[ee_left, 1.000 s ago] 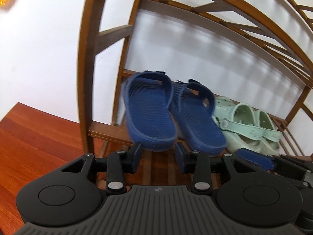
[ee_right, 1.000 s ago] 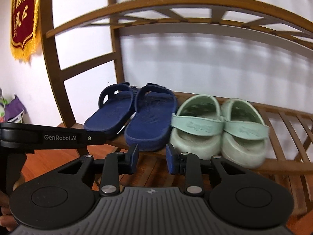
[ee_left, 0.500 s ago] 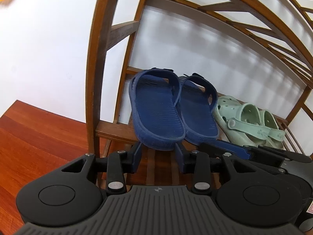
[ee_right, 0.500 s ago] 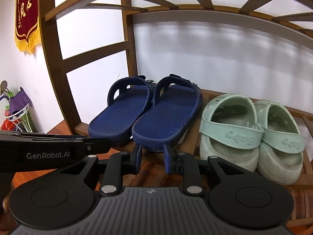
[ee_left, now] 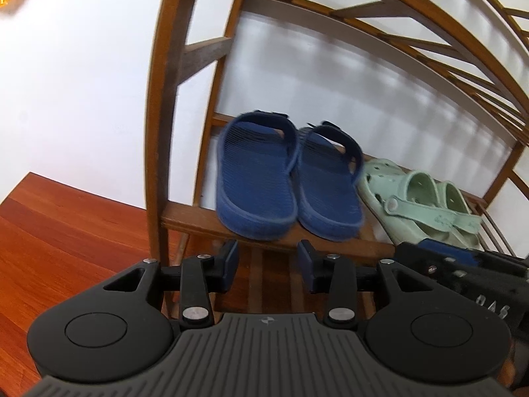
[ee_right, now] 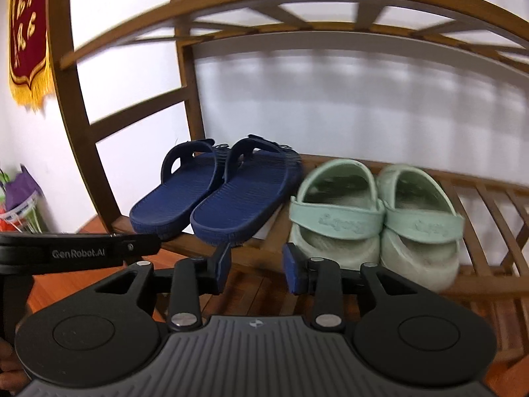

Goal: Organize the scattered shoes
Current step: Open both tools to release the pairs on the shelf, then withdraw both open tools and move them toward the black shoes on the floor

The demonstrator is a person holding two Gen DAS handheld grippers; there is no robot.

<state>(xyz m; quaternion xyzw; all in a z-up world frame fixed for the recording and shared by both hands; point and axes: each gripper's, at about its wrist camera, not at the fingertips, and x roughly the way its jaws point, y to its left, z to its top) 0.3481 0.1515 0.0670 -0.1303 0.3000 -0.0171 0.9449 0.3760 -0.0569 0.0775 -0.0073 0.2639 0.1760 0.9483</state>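
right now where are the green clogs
The green clogs sit as a pair on the rack shelf, just right of the blue slides in the right wrist view, heels facing out.

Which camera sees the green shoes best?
The right wrist view: both green shoes sit whole, side by side on the shelf. The left wrist view shows them off to the side, partly hidden behind the other hand-held gripper.
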